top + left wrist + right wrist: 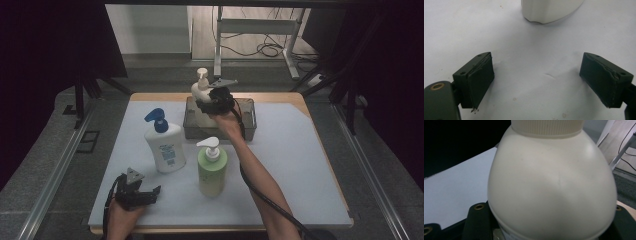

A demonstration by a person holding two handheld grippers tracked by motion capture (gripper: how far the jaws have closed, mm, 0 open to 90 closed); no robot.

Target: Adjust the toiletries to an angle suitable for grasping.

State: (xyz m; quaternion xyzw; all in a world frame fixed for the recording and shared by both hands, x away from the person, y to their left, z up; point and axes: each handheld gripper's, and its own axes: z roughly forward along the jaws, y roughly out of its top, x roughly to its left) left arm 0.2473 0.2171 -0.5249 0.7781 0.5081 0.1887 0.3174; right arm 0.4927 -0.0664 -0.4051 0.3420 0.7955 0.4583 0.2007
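— Since you ask about the ground first: what are you working on?

— Your tabletop (300, 165) is covered by a pale sheet, with a strip of bare wood along the far edge. Dark curtains close in on both sides, grey floor runs around it, and a metal stand (255, 30) with loose cables waits beyond the far edge.

— Where do you have room to move?

— Your right half of the sheet lies bare from the tray to the near edge. On your left, the near corner holds your left gripper (134, 192), resting low on the sheet with its jaws spread wide and nothing between them.

— And the containers?

— A dark tray (248, 120) sits at the far middle, close to the far edge. Your right gripper (212, 106) is clamped on the cream pump bottle (201, 90), held upright at the tray's left end; you cannot tell whether its base touches the tray floor. The rest of the tray looks bare.

— What stands nearer you?

— A white bottle with a blue pump (165, 145) stands left of centre, and a green bottle with a white pump (212, 170) just beside it, toward you. Both are upright and apart from each other, well clear of your right forearm.
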